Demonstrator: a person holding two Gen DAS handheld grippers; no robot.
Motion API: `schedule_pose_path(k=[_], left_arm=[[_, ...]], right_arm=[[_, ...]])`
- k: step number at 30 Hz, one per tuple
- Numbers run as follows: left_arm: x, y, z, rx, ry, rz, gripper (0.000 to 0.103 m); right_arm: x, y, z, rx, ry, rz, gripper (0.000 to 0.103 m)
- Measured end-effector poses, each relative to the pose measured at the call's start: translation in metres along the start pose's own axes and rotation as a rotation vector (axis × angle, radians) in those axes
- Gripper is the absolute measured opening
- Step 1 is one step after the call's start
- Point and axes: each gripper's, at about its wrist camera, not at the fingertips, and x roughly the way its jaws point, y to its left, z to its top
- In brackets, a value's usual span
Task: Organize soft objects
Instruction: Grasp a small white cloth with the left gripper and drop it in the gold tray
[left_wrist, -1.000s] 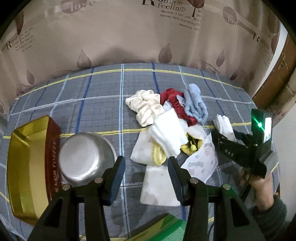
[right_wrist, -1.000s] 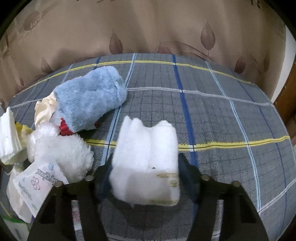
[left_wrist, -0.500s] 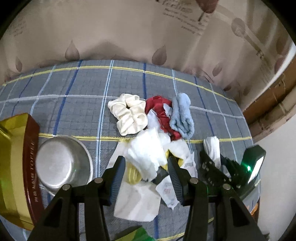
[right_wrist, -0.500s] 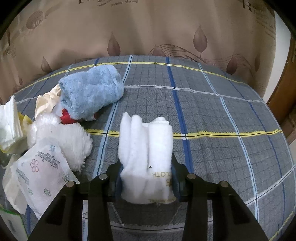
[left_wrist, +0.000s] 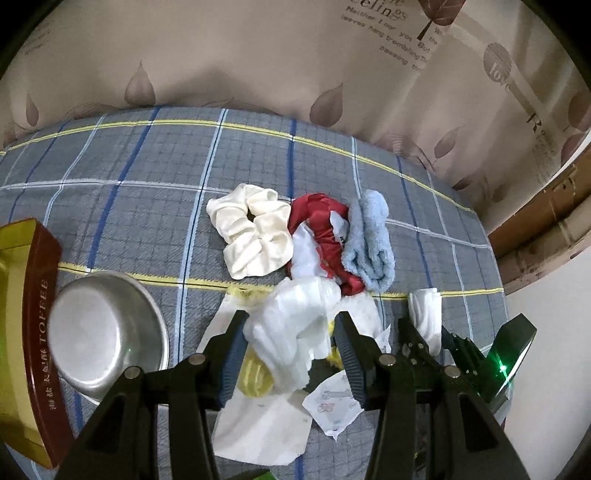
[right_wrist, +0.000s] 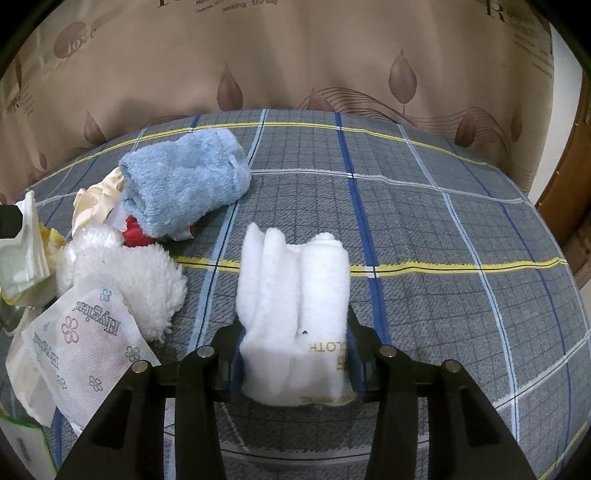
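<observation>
Nearest the right wrist camera, the right gripper (right_wrist: 293, 363) clamps a folded white cloth (right_wrist: 293, 295) with gold lettering; its jaws have just been opening slightly, yet both pads press into the cloth's sides. That cloth lies toward the near edge of the grey plaid tablecloth (right_wrist: 443, 229), apart from the pile on its left. Beside it sit a fluffy white cloth (right_wrist: 144, 284) and a flowered tissue packet (right_wrist: 85, 347), then, farther back, a rolled blue towel (right_wrist: 184, 184).

Close to the left wrist camera, the left gripper (left_wrist: 291, 350) stands half open over a white folded item (left_wrist: 295, 332) that lies between its fingers; whether the pads touch it I cannot tell. Under this lie a yellow piece (left_wrist: 255, 376) and a flat white sheet (left_wrist: 258, 428). Toward the left edge sit a steel bowl (left_wrist: 103, 332) and a gold-lined toffee box (left_wrist: 33, 332). Beyond the fingers come a red cloth (left_wrist: 325, 236) and a cream scrunchie (left_wrist: 251, 232), toward the middle of the tablecloth. A leaf-patterned curtain (left_wrist: 258, 55) hangs behind the far edge.
</observation>
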Motion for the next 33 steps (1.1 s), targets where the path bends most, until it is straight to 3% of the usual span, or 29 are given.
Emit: schedule_pose_path(k=[3,5,8,11,24,33], left_arm=[[-0.002,-0.001,-0.001,0.004,-0.014,0.006,0.047],[-0.005,-0.001,-0.002,0.005,-0.022,0.003,0.028],[-0.007,0.0,-0.003,0.002,-0.021,0.003,0.015],[-0.011,-0.001,-0.004,0.008,-0.037,0.001,0.01],[-0.043,-0.016,-0.012,0.073,-0.066,-0.043,0.008],[-0.088,0.007,-0.012,0.107,-0.101,0.055,0.008]], right_arm=[[0.0,0.0,0.0,-0.001,-0.001,-0.002,0.043],[0.0,0.001,-0.001,0.0,-0.001,-0.001,0.043],[0.0,0.001,-0.001,-0.001,-0.001,-0.001,0.043],[0.0,0.001,-0.001,-0.001,-0.001,-0.002,0.043],[-0.001,0.001,0.0,-0.002,-0.001,-0.004,0.044],[-0.001,0.001,-0.001,-0.003,-0.002,-0.006,0.044]])
